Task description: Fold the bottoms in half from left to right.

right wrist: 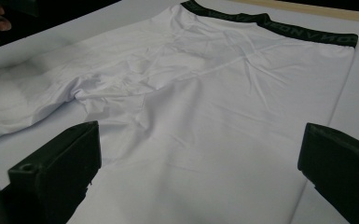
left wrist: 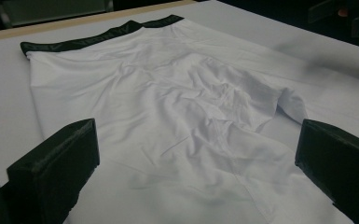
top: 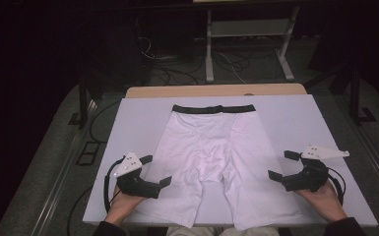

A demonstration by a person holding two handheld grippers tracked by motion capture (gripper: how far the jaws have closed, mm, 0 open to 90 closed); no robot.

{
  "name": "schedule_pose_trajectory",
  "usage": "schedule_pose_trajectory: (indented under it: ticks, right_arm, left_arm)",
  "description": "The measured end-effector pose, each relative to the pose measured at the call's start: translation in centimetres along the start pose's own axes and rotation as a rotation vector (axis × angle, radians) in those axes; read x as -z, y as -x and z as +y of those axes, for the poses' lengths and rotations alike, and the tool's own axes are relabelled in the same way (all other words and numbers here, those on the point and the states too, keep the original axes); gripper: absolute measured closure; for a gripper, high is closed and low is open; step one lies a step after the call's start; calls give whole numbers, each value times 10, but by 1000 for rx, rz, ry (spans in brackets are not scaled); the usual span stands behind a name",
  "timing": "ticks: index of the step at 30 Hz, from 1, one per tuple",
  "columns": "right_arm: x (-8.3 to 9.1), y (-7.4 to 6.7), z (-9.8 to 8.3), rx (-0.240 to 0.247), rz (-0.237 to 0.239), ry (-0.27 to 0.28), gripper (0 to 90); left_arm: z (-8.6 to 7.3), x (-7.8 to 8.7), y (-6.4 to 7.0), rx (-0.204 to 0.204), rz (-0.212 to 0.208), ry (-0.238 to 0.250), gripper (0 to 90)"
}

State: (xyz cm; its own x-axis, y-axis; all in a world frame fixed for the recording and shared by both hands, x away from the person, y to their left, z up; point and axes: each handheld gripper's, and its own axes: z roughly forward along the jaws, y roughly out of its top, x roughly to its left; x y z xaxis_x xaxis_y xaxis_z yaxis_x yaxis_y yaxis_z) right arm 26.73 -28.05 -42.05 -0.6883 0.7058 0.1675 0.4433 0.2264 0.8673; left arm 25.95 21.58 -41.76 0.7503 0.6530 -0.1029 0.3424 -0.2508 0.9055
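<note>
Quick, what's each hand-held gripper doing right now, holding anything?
Left hand-held gripper: open, holding nothing, at the shorts' left leg.
Right hand-held gripper: open, holding nothing, at the right leg.

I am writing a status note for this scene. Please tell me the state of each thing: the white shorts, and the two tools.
White shorts: spread flat on the white board, black waistband at the far end, lightly creased at the crotch.
Left tool: open, holding nothing, at the shorts' left leg.
Right tool: open, holding nothing, at the right leg.
</note>
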Motion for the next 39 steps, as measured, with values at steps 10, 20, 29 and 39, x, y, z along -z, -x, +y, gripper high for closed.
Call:
schedule_pose_trajectory:
  ticks: [10,20,29,39]
  right_arm:
    - [2,0,3,11,-13,-7,0]
    - [4,-3,17,28,-14,-1,0]
    - [-2,-5,29,46,1,-9,0]
    - [-8,-3,46,63,19,-10,0]
  left_arm:
    - [0,-1,-1,-1,5,-1,0]
    - [1,-3,-4,5,40,7,0]
    - [1,-4,-5,2,45,5,0]
    - [2,-8,-4,-6,29,-4,0]
